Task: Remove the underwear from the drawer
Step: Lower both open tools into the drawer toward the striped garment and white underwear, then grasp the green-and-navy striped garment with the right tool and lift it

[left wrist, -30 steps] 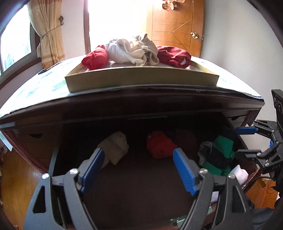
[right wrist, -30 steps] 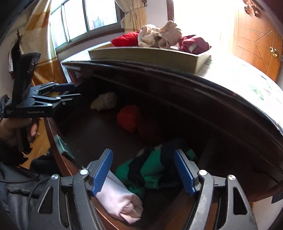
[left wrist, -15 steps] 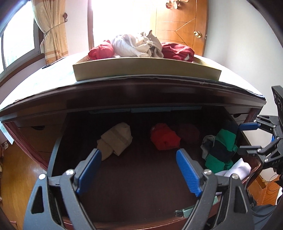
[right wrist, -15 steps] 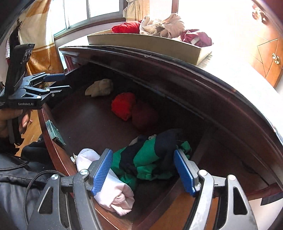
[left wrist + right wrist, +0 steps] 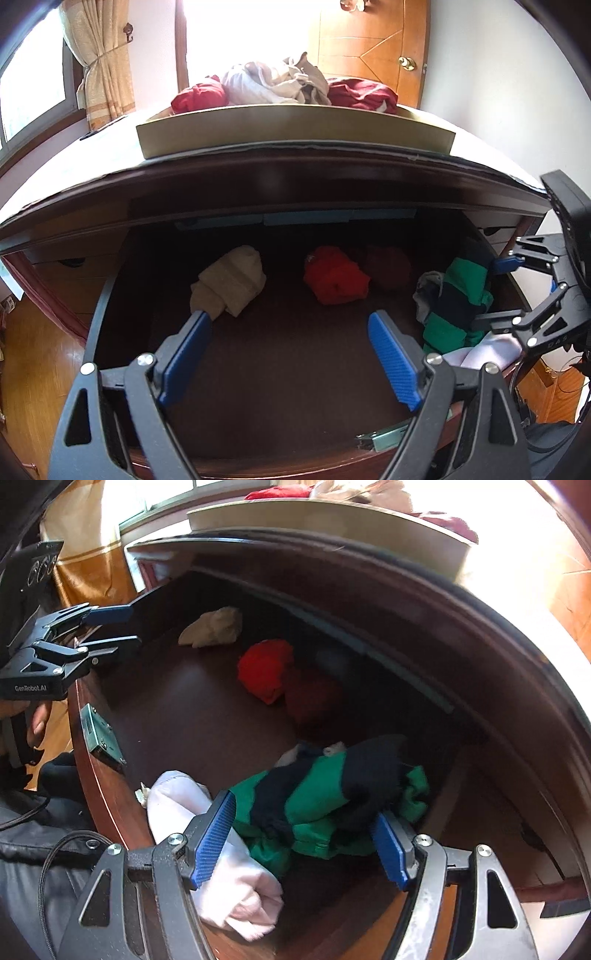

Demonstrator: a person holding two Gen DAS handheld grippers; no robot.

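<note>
The dark wooden drawer (image 5: 288,373) stands open. In it lie a cream bundle (image 5: 229,282), a bright red piece (image 5: 334,277), a dark red piece (image 5: 389,266), a green and black striped piece (image 5: 456,306) and a pale pink roll (image 5: 221,864). My left gripper (image 5: 291,358) is open and empty above the drawer's front middle. My right gripper (image 5: 306,842) is open, low over the striped piece (image 5: 332,797), its fingers on either side of it, the left finger against the pink roll.
A shallow tan tray (image 5: 295,129) on the dresser top holds red, white and beige clothes. A metal lock plate (image 5: 101,738) sits on the drawer's front rim. A wooden door (image 5: 373,51) and a curtained window (image 5: 103,62) are behind.
The drawer has come further out, showing more of its floor. My right gripper has dropped and moved in over the striped piece. My left gripper has drawn back a little.
</note>
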